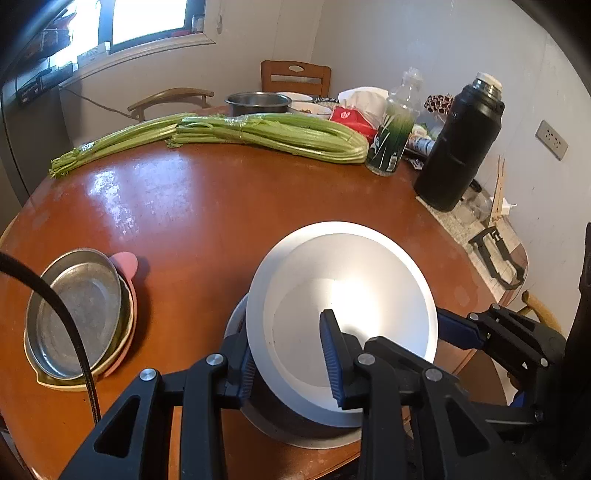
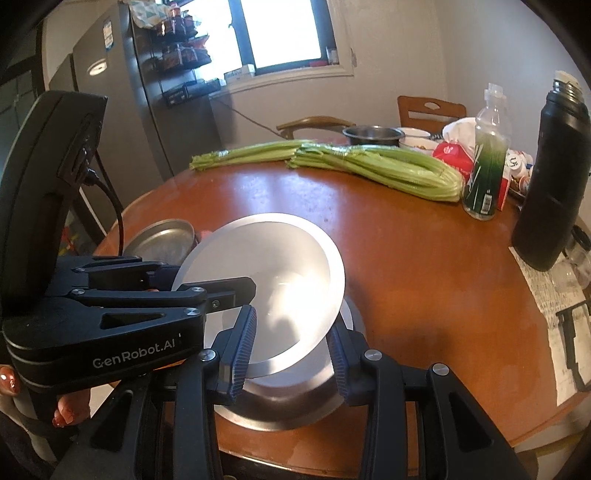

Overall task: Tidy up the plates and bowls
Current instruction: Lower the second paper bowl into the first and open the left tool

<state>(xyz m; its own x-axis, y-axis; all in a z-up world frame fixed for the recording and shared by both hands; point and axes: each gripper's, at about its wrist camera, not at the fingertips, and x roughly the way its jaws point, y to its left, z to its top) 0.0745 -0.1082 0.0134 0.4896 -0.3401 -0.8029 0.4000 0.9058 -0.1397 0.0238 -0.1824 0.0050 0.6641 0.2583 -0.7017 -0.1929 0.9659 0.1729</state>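
At the near edge of the round brown table (image 1: 229, 206), I have a metal bowl (image 1: 343, 317) tilted up over a second metal dish (image 2: 280, 406) that sits flat beneath it. My left gripper (image 1: 291, 365) holds the bowl's rim, one finger inside and one outside. My right gripper (image 2: 291, 354) also straddles the rim on the opposite side, though I cannot tell whether its pads actually press the metal. Glare washes out the bowl's inside in both views, so its bottom is hard to read, and the lower dish is mostly hidden under the bowl and the fingers.

To the left, a metal plate (image 1: 79, 310) rests in a stack on a pink dish (image 1: 125, 264) and a cream one, both nearly covered. A black cable (image 1: 70, 325) crosses them.

Farther back lie two bundles of celery (image 1: 266, 134), then a plastic bottle (image 1: 393, 136), a black flask (image 1: 458, 144), a pot (image 1: 256, 103) and a red pack (image 1: 351, 118). The tabletop is glossy and catches window light (image 2: 280, 33). A fridge (image 2: 107, 92) stands left, chairs (image 1: 295, 77) behind.
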